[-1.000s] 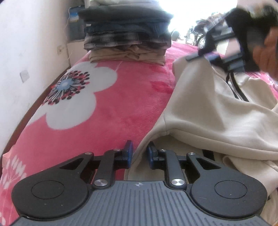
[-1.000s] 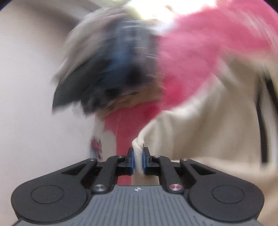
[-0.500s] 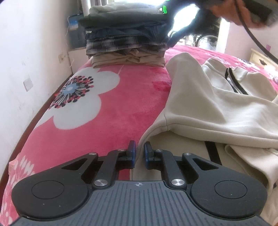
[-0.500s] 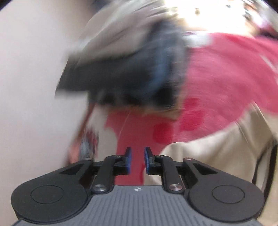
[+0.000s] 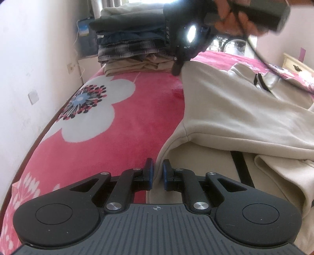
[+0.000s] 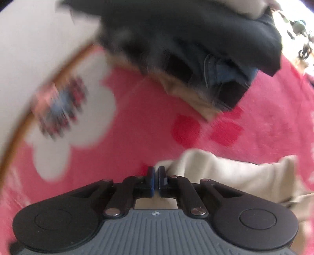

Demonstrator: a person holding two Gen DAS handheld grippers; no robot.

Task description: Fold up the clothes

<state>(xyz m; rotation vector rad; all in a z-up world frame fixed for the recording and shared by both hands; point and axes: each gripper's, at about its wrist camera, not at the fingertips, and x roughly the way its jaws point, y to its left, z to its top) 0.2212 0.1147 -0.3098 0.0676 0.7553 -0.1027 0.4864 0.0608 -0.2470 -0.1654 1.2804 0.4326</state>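
Observation:
A cream zip-up sweatshirt (image 5: 225, 109) lies partly folded on a pink flowered blanket (image 5: 127, 125). My left gripper (image 5: 158, 172) is shut on its near edge, with cream cloth pinched between the blue pads. The right gripper (image 5: 177, 66), held by a hand (image 5: 227, 17), points down at the garment's far corner. In the right wrist view my right gripper (image 6: 156, 176) is shut, and the sweatshirt's (image 6: 225, 172) cream edge is bunched at its tips.
A stack of folded clothes (image 5: 133, 43) sits at the far end of the bed, close to the right gripper, and is also seen blurred (image 6: 196, 49). A white wall (image 5: 29, 58) runs along the left edge. A pale nightstand (image 5: 294, 64) stands at the far right.
The right gripper swung left and rolled, opened briefly, then shut at the sweatshirt's far corner near the stack. The left gripper closed tighter on the near edge and stayed put.

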